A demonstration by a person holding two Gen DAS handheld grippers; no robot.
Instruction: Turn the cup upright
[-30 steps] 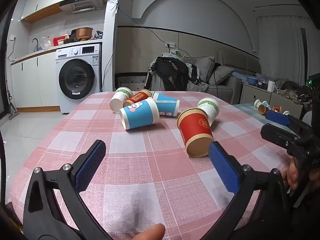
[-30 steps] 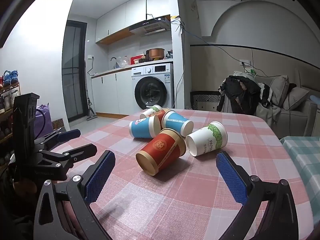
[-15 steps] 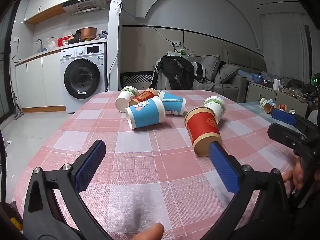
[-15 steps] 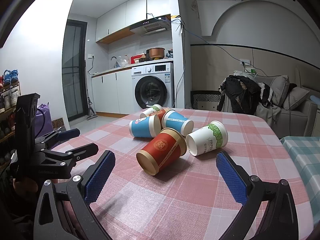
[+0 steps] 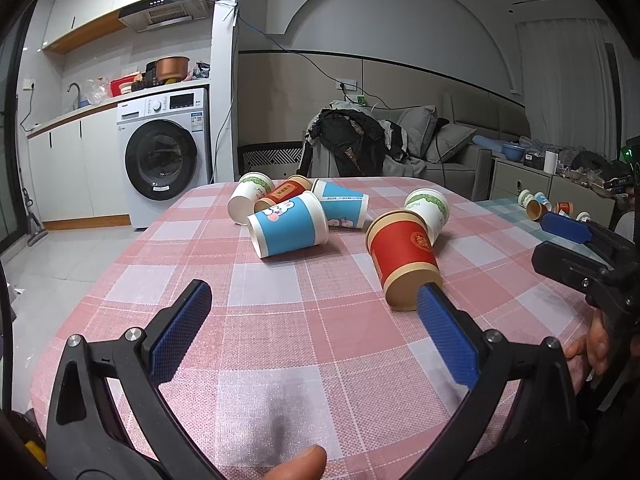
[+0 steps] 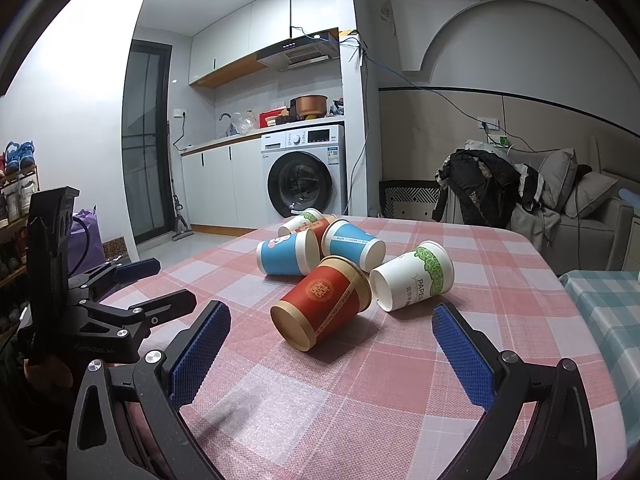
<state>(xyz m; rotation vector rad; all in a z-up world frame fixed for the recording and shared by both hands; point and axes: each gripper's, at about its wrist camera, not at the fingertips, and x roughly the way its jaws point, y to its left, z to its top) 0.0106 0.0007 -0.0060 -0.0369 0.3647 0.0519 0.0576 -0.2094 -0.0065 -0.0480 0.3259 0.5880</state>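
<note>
Red paper cup (image 6: 322, 306) lay tipped near me on the checked worktop (image 6: 400, 400), so both my spread, empty tools, left (image 5: 314, 304) and right (image 6: 332, 326), should straddle its body squarely.

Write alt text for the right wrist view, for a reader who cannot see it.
Six paper cups lie tipped on a pink checked table, nearest a red cup with its mouth toward the camera, beside a white and green cup. The open right gripper frames them, holding nothing. The left gripper, also open, shows at left.
</note>
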